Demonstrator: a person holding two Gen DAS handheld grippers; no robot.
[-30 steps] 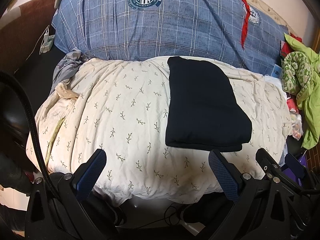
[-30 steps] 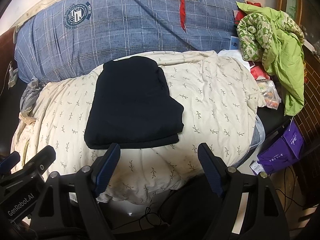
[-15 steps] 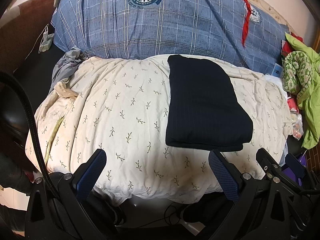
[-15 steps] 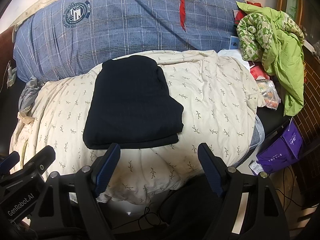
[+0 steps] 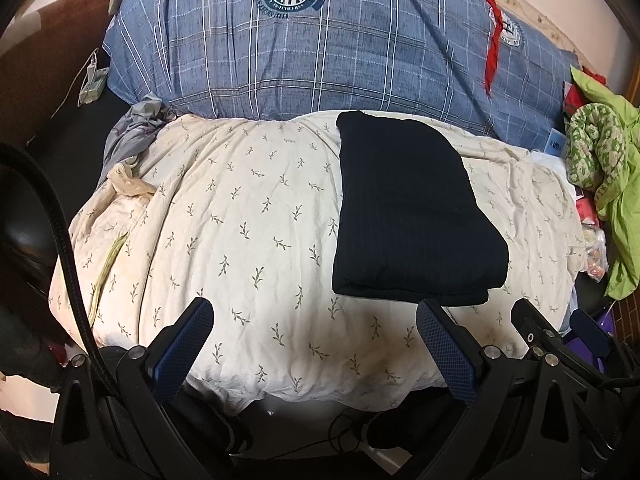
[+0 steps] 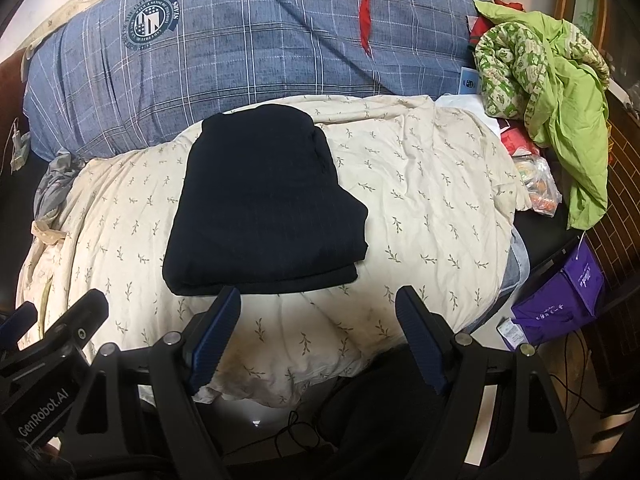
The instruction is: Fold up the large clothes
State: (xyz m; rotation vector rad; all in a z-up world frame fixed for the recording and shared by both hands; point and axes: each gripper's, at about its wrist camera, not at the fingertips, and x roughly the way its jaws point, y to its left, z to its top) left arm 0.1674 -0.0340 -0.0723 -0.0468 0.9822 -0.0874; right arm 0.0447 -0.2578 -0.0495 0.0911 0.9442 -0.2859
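Observation:
A dark navy garment (image 5: pixel 408 216) lies folded into a thick rectangle on a cream leaf-print quilt (image 5: pixel 248 232); it also shows in the right wrist view (image 6: pixel 260 208). My left gripper (image 5: pixel 314 316) is open and empty, held back from the quilt's near edge, with the garment ahead to its right. My right gripper (image 6: pixel 318 304) is open and empty, just short of the garment's near edge, apart from it.
A blue plaid duvet (image 5: pixel 320 48) is piled behind the quilt. Green bedding (image 6: pixel 552 80) and a snack bag (image 6: pixel 540 188) lie at the right. A purple bag (image 6: pixel 568 296) stands on the floor. Grey cloth (image 5: pixel 132 136) sits at the left. Cables (image 6: pixel 296 432) run below the bed edge.
Both views have shifted very slightly; the garment sits a touch lower in the left view. Both grippers stay open and empty.

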